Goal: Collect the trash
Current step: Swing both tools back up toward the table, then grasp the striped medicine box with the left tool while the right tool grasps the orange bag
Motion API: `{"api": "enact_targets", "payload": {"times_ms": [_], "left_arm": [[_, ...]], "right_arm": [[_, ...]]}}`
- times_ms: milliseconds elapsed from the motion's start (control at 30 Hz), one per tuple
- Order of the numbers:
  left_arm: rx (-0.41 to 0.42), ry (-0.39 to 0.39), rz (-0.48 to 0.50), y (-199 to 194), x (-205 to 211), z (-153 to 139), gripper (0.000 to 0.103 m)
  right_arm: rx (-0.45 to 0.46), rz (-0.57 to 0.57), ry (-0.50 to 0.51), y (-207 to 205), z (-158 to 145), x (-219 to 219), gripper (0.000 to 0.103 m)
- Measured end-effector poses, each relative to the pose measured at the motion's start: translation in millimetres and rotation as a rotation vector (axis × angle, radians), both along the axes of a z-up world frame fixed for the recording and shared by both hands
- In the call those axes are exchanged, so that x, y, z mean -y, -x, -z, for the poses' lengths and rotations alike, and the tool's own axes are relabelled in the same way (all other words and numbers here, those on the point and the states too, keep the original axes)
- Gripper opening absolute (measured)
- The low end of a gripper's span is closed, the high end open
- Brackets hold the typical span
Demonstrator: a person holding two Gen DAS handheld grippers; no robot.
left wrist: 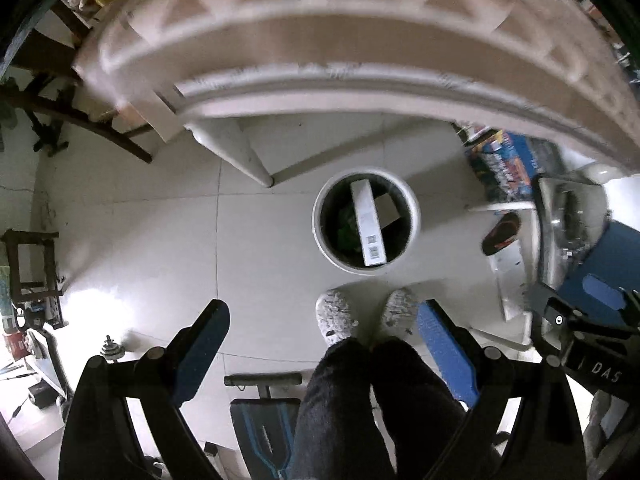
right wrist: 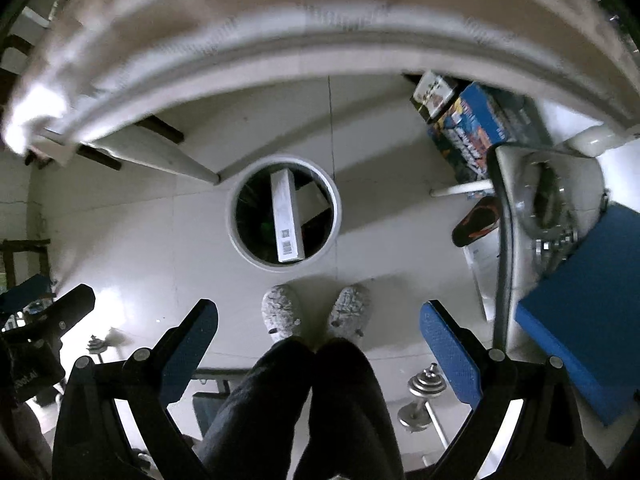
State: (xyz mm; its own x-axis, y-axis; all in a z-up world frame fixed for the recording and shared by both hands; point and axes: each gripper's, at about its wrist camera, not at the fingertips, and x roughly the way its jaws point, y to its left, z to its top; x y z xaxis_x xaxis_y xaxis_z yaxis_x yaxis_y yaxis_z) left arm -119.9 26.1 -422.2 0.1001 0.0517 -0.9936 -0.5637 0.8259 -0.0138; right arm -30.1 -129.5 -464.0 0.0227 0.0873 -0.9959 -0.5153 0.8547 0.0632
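Below both cameras, on the tiled floor [left wrist: 160,220]: left gripper [left wrist: 322,312] spread wide, holding nothing. White bin [left wrist: 414,216] sits just beyond my slippers [left wrist: 336,316], a long white box [left wrist: 370,224] leaning inside over green scraps. Right gripper [right wrist: 318,310] also wide open and empty, bin [right wrist: 336,208] centred ahead. Judgement: drop looks done; next I should lift clear of the table edge [right wrist: 280,40] above and scan for remaining trash, keeping the fingers apart until I reach it.

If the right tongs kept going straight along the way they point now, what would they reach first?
The right tongs are open, empty and aimed down at the floor. Their line runs past the person's slippers towards the white trash bin holding a long white box. Probably the bin's near rim or the floor; depth is unclear.
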Motion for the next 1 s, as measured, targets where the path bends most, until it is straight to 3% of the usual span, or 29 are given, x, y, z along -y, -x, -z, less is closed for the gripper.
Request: {"api": "enact_targets", "payload": {"times_ms": [300, 567, 800, 1000], "left_arm": [[0.114, -0.042, 0.002, -2, -3, -106, 0.096], [0.225, -0.172, -0.034, -60, -24, -172, 0.096], [0.212, -0.191, -0.038, -170, -40, -179, 0.102], [0.111, -0.032, -0.164, -298, -55, -140, 0.102]], "right_arm": [[0.023, 0.032, -0.090, 7, -127, 4, 0.102], [0.089, 0.180, -0.242, -42, -213, 7, 0.102], [0.115, 0.247, -0.271, -151, -244, 15, 0.102], [0.132, 0.251, -0.123, -307, -227, 21, 0.102]]}}
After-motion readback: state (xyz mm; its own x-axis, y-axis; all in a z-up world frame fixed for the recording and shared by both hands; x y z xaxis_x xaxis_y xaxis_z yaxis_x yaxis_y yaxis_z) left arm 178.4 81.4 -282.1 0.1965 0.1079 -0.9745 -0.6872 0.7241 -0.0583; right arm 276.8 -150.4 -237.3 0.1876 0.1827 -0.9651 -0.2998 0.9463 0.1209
